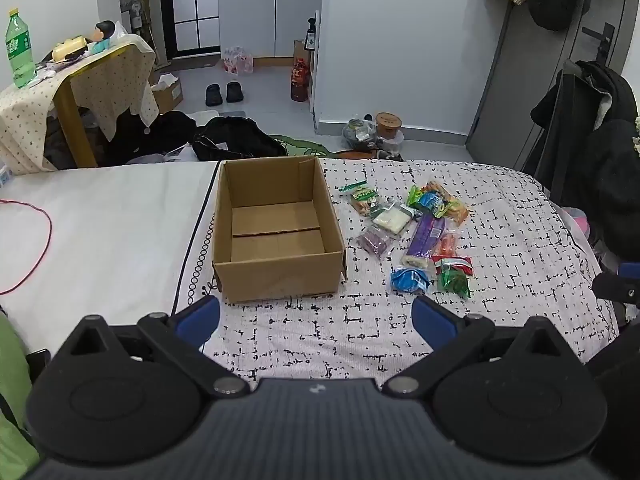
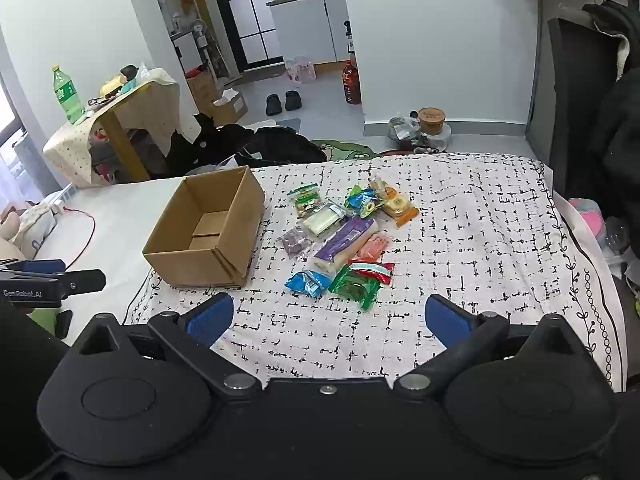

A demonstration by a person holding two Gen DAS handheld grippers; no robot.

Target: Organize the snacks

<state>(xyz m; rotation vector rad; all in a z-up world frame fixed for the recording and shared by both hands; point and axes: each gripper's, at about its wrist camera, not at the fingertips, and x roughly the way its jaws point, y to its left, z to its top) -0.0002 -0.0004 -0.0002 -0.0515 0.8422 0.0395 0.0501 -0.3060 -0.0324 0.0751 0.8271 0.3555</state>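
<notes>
Both grippers hover above the near edge of a bed, angled down at the spread.

Left gripper: blue-padded fingers spread wide, nothing between them. Right gripper: likewise spread wide and empty.

Cardboard box: open-topped, nothing inside, flaps folded flat on its floor. It stands on the patterned bedspread, at about 12 o'clock from the left gripper in the left wrist view.

Snack packets: a loose cluster lying flat on the bedspread just beside the box, at its 3 o'clock. Several overlap or touch. A long purple packet lies diagonally in the middle. A blue packet and a green packet lie nearest the grippers, side by side, with a red-and-white striped packet against the green one. From the right gripper the cluster lies at 12 o'clock and the box at roughly 10 o'clock.

A red cord loops over the plain white sheet at the box's 9 o'clock.
</notes>
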